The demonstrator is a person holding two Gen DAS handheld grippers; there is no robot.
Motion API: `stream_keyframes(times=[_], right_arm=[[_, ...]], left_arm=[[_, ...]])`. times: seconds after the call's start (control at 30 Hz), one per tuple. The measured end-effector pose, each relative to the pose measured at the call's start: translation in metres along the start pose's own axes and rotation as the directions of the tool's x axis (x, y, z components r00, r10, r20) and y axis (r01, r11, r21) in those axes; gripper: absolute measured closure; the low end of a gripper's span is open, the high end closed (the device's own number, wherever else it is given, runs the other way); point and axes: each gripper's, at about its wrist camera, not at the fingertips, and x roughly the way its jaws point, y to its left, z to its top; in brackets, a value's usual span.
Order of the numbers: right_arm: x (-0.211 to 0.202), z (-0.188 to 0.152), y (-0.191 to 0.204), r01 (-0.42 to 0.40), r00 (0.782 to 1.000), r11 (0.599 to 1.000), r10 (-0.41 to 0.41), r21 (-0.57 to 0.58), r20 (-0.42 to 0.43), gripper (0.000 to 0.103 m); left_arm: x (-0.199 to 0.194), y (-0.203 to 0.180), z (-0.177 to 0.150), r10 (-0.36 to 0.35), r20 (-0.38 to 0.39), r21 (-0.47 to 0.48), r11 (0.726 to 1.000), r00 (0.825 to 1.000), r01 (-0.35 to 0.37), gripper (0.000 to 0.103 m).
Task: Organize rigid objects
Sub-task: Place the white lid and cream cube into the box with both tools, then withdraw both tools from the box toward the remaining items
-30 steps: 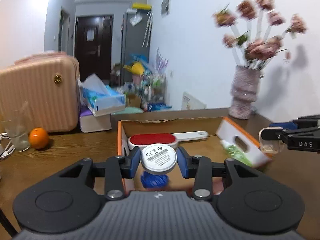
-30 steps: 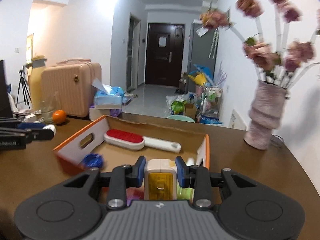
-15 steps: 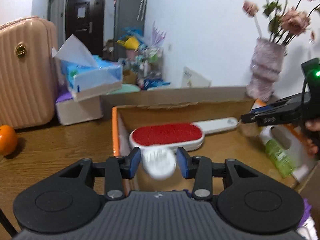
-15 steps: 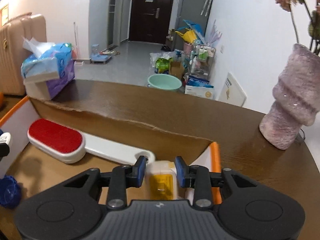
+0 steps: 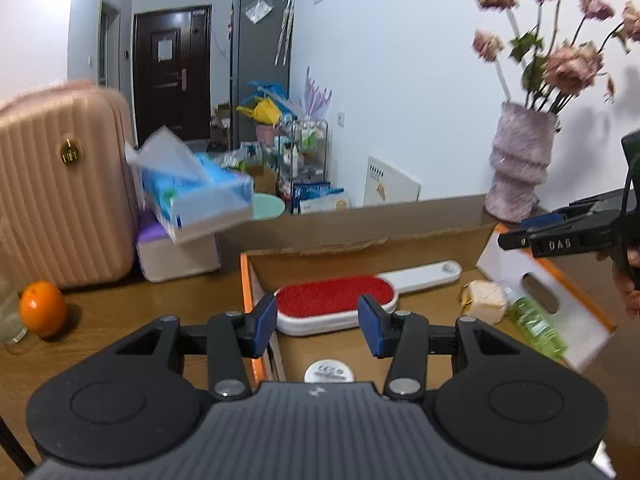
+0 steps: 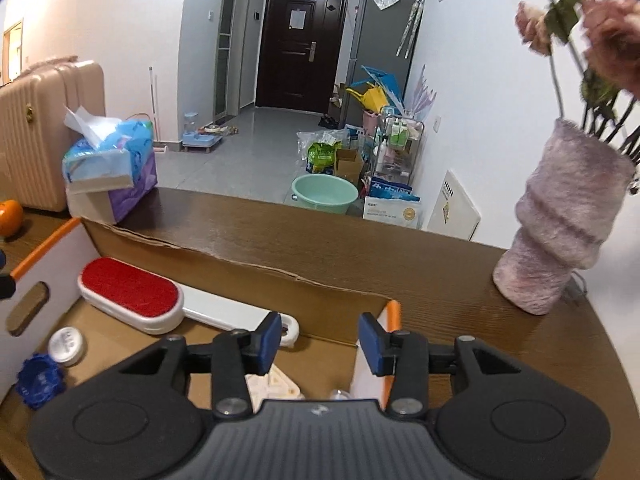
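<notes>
Since the earlier frames both loads have left the jaws: the round white puck that sat between the left gripper pads now lies flat on the floor of the cardboard box, just below that gripper. The cream and yellow block that the right gripper carried lies in the box's right corner, next to the green bottle. Both sets of jaws have just been opening; both now stand moderately apart with nothing between the pads.

Also in the box: red lint brush with white handle along the far wall, blue ridged cap near the puck on the left side.

Handling judgement:
- Puck: rigid, light, smooth rim, probably slippery. Take it across its width, pads on the rim.
- Block: hard plastic, flat sides. Grip the two parallel faces.
- Brush: long and unbalanced. Hold near the head-handle joint, not the handle tip.
- Bottle: smooth and round, may roll. Pinch mid-body.

Nothing here looks fragile. The vase on the table beside the box looks easy to tip.
</notes>
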Motion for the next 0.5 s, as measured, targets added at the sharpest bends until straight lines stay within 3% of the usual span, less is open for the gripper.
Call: stream_keyframes(times=[0.23,0.33,0.5], right_arm=[[-0.072,0.000,0.009,0.010,1.000,0.997,-0.008,-0.079,0.029,0.052],[-0.109,-0.006,0.013,0.012,0.999,0.995,-0.007,-0.096,0.051,0.044],[-0.155,-0.028,0.022,-0.020,0.998,0.994,0.025,-0.109,0.049,0.042]], left_arm=[[-0.065,-0.014,0.020,-0.012,0.047,-0.025,1.000,0.999,0.013,0.044],[-0.089,-0.021,0.011,0.015,0.043,-0.041,0.999,0.999,-0.013,0.040],[-0.131,-0.034,-0.008,0.027,0.046,-0.063,0.998,0.999,-0.024,0.036]])
